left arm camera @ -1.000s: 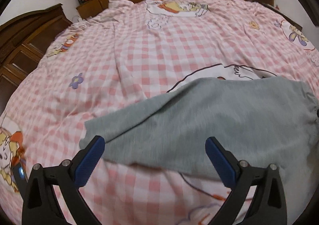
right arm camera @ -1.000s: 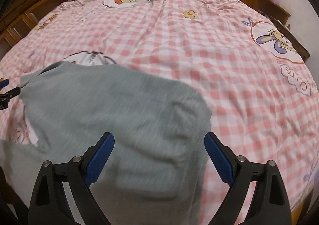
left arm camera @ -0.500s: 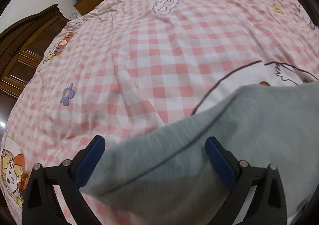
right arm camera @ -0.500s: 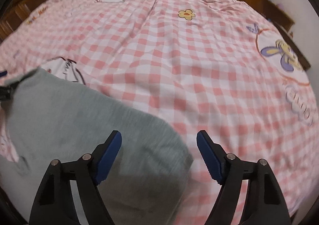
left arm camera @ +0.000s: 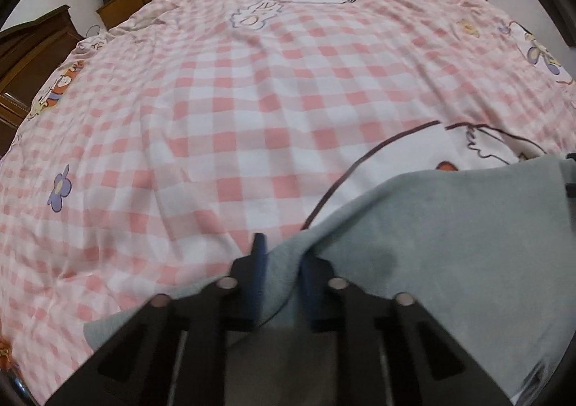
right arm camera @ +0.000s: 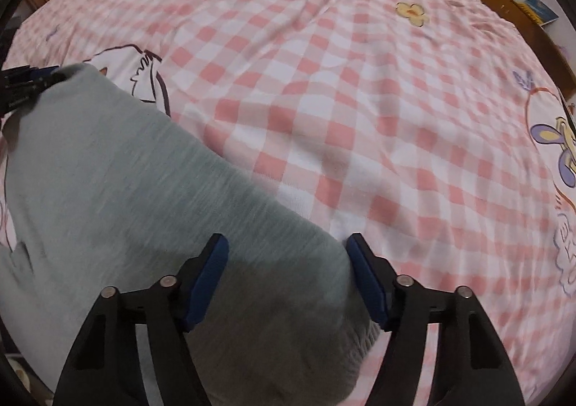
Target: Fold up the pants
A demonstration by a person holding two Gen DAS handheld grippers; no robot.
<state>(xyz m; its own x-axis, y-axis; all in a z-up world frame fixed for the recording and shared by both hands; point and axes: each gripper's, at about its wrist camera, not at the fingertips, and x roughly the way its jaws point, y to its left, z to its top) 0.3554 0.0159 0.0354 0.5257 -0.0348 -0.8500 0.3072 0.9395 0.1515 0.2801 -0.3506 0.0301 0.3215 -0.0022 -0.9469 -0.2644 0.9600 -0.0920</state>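
The bed (left arm camera: 252, 99), covered in pink checked sheeting, carries the grey pants (right arm camera: 126, 172) at its near edge. The left gripper (left arm camera: 280, 254) is clamped on a raised fold of the pants. The right gripper (right arm camera: 286, 254) stands apart, apparently straddling the fabric edge; motion blur obscures contact.

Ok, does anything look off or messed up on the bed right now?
Nothing damaged or spilled. The gray pants lie flat on the checked bedsheet; the left tongs pinch one edge, the right tongs straddle another, open.
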